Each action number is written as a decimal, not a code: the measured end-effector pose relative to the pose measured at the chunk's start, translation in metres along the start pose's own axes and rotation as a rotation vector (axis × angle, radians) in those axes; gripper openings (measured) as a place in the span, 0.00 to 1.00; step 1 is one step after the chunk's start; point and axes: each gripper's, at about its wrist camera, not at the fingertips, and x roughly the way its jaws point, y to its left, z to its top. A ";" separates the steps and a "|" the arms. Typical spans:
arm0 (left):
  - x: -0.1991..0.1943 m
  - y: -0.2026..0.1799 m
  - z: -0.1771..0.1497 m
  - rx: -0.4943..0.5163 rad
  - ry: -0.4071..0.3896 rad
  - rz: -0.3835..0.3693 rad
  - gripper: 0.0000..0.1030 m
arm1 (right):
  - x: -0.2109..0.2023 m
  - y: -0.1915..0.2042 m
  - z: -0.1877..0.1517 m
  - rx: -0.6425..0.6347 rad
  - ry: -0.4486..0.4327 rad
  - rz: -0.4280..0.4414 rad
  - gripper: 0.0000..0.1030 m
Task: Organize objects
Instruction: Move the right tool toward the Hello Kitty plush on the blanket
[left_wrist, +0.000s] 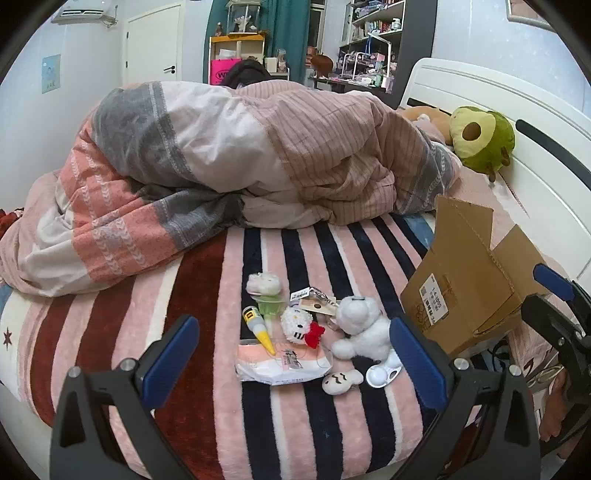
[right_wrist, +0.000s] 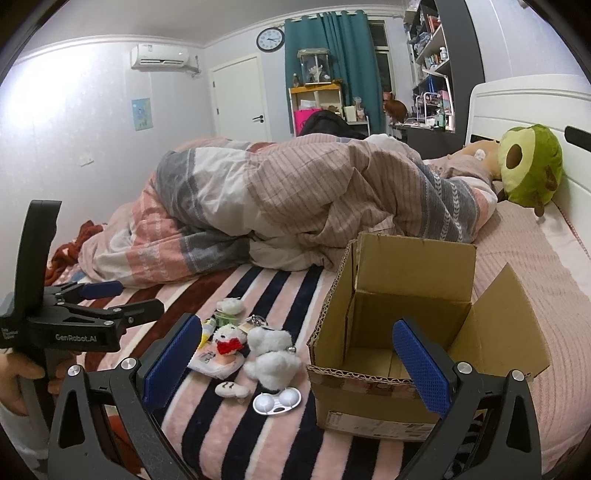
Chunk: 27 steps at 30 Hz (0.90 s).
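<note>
Small items lie in a cluster on the striped blanket (left_wrist: 207, 332): a white plush bear (left_wrist: 364, 328) (right_wrist: 271, 352), a Hello Kitty plush with a red bow (left_wrist: 301, 326) (right_wrist: 229, 339), a pink-white packet (left_wrist: 282, 363), a yellow-tipped tube (left_wrist: 258, 326), a green cup (left_wrist: 271, 304), a white contact-lens case (left_wrist: 382, 373) (right_wrist: 277, 402), a small cream plush (left_wrist: 341, 380) (right_wrist: 231, 389). An open cardboard box (right_wrist: 402, 332) (left_wrist: 469, 280) stands to their right. My left gripper (left_wrist: 295, 358) is open, above the cluster. My right gripper (right_wrist: 297, 360) is open and empty, between cluster and box.
A bunched duvet (left_wrist: 240, 162) lies across the bed behind the items. An avocado plush (right_wrist: 530, 166) leans on the white headboard (left_wrist: 517, 140). Shelves and a door stand at the back. The left gripper also shows in the right wrist view (right_wrist: 122, 297).
</note>
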 end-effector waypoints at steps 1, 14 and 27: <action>0.000 -0.001 0.000 0.003 0.000 0.005 1.00 | 0.000 0.000 0.000 0.000 0.001 0.000 1.00; 0.003 -0.008 0.001 0.017 -0.013 0.050 1.00 | 0.002 -0.002 0.000 -0.004 0.001 0.004 1.00; -0.002 0.010 0.001 0.020 -0.019 0.026 1.00 | -0.001 0.021 -0.001 -0.101 -0.010 0.108 1.00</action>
